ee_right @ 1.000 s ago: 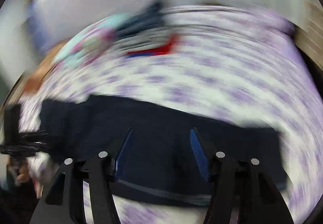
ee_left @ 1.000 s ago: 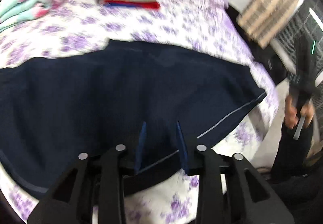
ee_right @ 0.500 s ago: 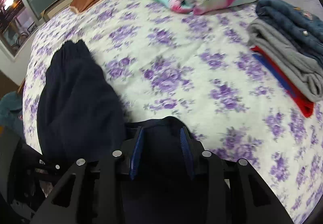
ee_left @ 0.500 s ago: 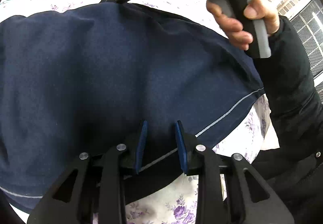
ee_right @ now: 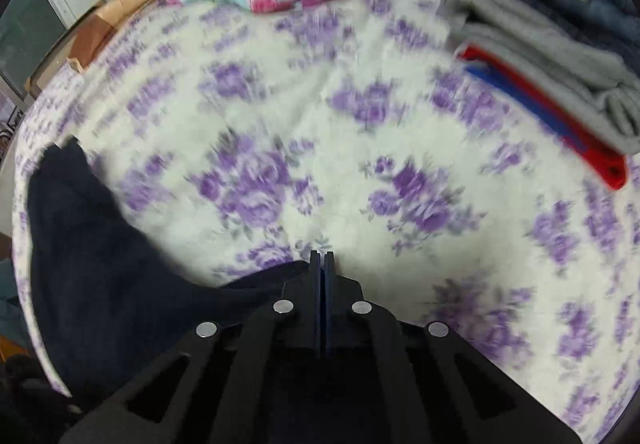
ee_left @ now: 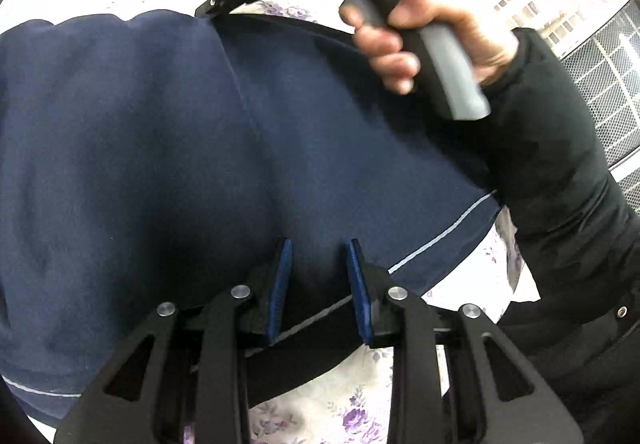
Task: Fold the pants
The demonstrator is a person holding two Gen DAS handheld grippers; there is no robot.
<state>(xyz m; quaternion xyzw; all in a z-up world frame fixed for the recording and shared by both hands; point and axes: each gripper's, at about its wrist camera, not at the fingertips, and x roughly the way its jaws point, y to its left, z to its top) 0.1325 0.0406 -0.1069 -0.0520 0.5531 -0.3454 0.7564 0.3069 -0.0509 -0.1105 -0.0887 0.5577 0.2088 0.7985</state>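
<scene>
Right wrist: right hand-held gripper (ee_right: 323,264) pinched closed on navy pants (ee_right: 104,264).

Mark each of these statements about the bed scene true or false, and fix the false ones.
1. The right gripper is wide open. False: its fingers are pressed together at the pants' edge.
2. The left gripper has a gap between its fingers. True.
3. The pants are red. False: they are navy with a pale stripe.
4. A stack of folded clothes lies on the bed. True.
5. The bedsheet is plain white. False: it has purple flowers.
</scene>
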